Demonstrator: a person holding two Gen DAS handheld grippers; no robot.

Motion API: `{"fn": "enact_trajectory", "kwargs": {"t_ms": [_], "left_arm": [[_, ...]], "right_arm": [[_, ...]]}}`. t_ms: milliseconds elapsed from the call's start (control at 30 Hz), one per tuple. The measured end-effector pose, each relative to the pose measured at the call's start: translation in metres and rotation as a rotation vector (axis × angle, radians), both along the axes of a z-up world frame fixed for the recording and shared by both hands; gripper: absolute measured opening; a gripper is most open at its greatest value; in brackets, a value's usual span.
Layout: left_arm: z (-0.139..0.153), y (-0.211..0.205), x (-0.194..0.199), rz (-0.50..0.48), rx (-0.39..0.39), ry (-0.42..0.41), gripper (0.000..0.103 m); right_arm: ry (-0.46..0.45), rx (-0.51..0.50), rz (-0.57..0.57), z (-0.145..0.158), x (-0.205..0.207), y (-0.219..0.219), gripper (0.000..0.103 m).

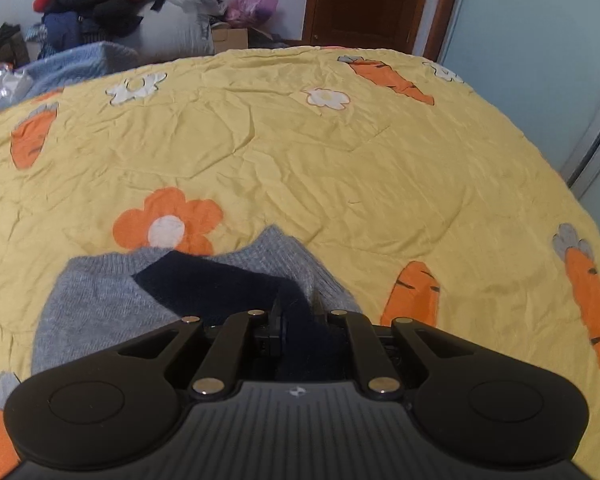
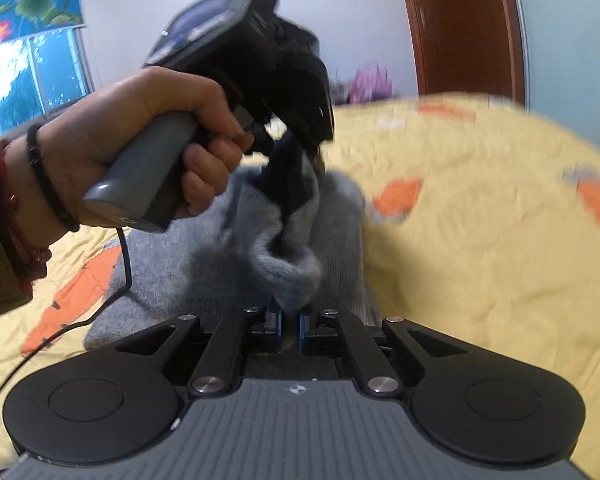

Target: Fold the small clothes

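Note:
A small grey knitted sweater (image 1: 100,304) with a dark navy part (image 1: 220,284) lies on the yellow bedspread (image 1: 300,160). My left gripper (image 1: 298,312) is shut on the navy and grey fabric and lifts it. In the right wrist view the left gripper (image 2: 300,148), held by a hand, hangs above the sweater (image 2: 204,264) with fabric pinched in it. My right gripper (image 2: 289,320) is shut on a grey bunched fold of the sweater (image 2: 296,276) just below.
The bedspread has orange carrots (image 1: 412,296) and flowers (image 1: 168,220). A pile of clothes and bags (image 1: 100,4) stands beyond the far left edge of the bed. A brown door (image 1: 364,0) is behind. A cable (image 2: 100,300) trails from the left gripper's handle.

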State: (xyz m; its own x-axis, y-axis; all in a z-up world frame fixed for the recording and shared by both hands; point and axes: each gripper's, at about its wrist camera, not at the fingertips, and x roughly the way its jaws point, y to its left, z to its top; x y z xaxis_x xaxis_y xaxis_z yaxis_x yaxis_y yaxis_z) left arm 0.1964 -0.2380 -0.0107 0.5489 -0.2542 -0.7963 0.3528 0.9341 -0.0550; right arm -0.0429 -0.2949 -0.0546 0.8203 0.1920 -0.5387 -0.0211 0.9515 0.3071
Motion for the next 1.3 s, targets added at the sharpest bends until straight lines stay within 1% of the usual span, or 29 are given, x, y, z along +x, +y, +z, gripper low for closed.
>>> {"fn": "enact_trajectory", "kwargs": {"t_ms": [33, 67, 100, 133, 167, 200, 233, 267, 333, 367, 433, 500, 533, 567, 600, 733, 800, 833, 867, 900, 933, 967, 1000, 1067, 1100, 1133, 1200, 1300], "left_arm": [[0.0, -0.001, 0.001, 0.0, 0.008, -0.007, 0.014], [0.001, -0.002, 0.003, 0.0, 0.007, -0.01, 0.02], [0.001, -0.002, 0.004, 0.0, 0.0, -0.013, 0.03], [0.002, -0.001, 0.006, 0.003, -0.012, -0.018, 0.036], [0.005, -0.001, 0.007, 0.007, -0.029, -0.03, 0.052], [0.008, 0.0, 0.007, 0.01, -0.049, -0.051, 0.061], [0.012, 0.001, 0.007, 0.018, -0.071, -0.079, 0.075], [0.017, 0.004, 0.006, 0.028, -0.098, -0.115, 0.079], [0.027, 0.009, 0.005, 0.035, -0.139, -0.159, 0.079], [0.031, 0.013, 0.004, 0.037, -0.152, -0.163, 0.079], [0.039, 0.023, 0.002, 0.054, -0.154, -0.164, 0.079], [0.045, 0.035, -0.004, 0.062, -0.137, -0.181, 0.079], [0.046, 0.042, -0.008, 0.065, -0.123, -0.188, 0.079], [0.046, 0.049, -0.013, 0.072, -0.107, -0.191, 0.079], [0.045, 0.056, -0.018, 0.077, -0.093, -0.192, 0.079], [0.036, 0.084, -0.035, 0.107, -0.049, -0.169, 0.079], [0.031, 0.095, -0.042, 0.117, -0.042, -0.147, 0.079], [0.029, 0.1, -0.046, 0.119, -0.042, -0.141, 0.079], [0.027, 0.104, -0.05, 0.121, -0.039, -0.136, 0.079], [0.026, 0.109, -0.054, 0.121, -0.035, -0.136, 0.079], [0.025, 0.114, -0.06, 0.123, -0.034, -0.142, 0.079], [0.025, 0.119, -0.066, 0.129, -0.034, -0.151, 0.08], [0.025, 0.124, -0.072, 0.137, -0.029, -0.158, 0.08], [0.024, 0.132, -0.082, 0.158, -0.021, -0.166, 0.08], [0.023, 0.134, -0.087, 0.166, -0.023, -0.167, 0.08], [0.023, 0.136, -0.092, 0.164, -0.028, -0.164, 0.08], [0.022, 0.137, -0.103, 0.146, -0.032, -0.16, 0.08], [0.02, 0.132, -0.12, 0.105, -0.007, -0.171, 0.08]], "right_arm": [[0.012, 0.022, 0.002, -0.002, 0.002, -0.004, 0.023], [0.02, 0.035, 0.002, -0.003, 0.003, -0.006, 0.03], [0.023, 0.045, -0.001, -0.004, 0.003, -0.009, 0.032], [0.026, 0.056, 0.0, -0.004, 0.003, -0.01, 0.035], [0.029, 0.071, 0.005, -0.003, 0.004, -0.012, 0.038], [0.029, 0.091, 0.01, -0.003, 0.005, -0.014, 0.039], [0.027, 0.11, 0.011, -0.002, 0.005, -0.015, 0.041], [0.027, 0.134, 0.013, -0.002, 0.006, -0.018, 0.045], [0.038, 0.221, 0.011, -0.004, 0.009, -0.026, 0.051], [0.046, 0.271, 0.004, -0.006, 0.01, -0.032, 0.051], [0.064, 0.367, -0.006, -0.011, 0.014, -0.041, 0.051], [0.071, 0.432, -0.007, -0.014, 0.016, -0.047, 0.05], [0.072, 0.451, -0.02, -0.015, 0.015, -0.048, 0.042], [0.076, 0.463, -0.032, -0.016, 0.016, -0.05, 0.026], [0.083, 0.466, -0.039, -0.017, 0.017, -0.051, 0.021], [0.104, 0.439, -0.074, -0.018, 0.015, -0.054, 0.017], [0.132, 0.44, -0.061, -0.023, 0.018, -0.058, 0.017], [0.15, 0.442, -0.036, -0.025, 0.02, -0.06, 0.019], [0.157, 0.432, -0.024, -0.022, 0.019, -0.061, 0.025], [0.148, 0.404, -0.023, -0.015, 0.019, -0.063, 0.027], [0.122, 0.377, -0.021, -0.006, 0.02, -0.064, 0.037], [0.082, 0.351, -0.021, 0.005, 0.021, -0.066, 0.05], [0.052, 0.328, -0.02, 0.016, 0.026, -0.066, 0.055], [0.046, 0.292, 0.008, 0.031, 0.046, -0.065, 0.056], [0.048, 0.3, 0.023, 0.033, 0.059, -0.066, 0.056], [0.056, 0.322, 0.04, 0.032, 0.074, -0.067, 0.056], [0.109, 0.387, 0.062, 0.026, 0.104, -0.07, 0.056], [0.169, 0.484, 0.088, 0.011, 0.139, -0.072, 0.052]]}}
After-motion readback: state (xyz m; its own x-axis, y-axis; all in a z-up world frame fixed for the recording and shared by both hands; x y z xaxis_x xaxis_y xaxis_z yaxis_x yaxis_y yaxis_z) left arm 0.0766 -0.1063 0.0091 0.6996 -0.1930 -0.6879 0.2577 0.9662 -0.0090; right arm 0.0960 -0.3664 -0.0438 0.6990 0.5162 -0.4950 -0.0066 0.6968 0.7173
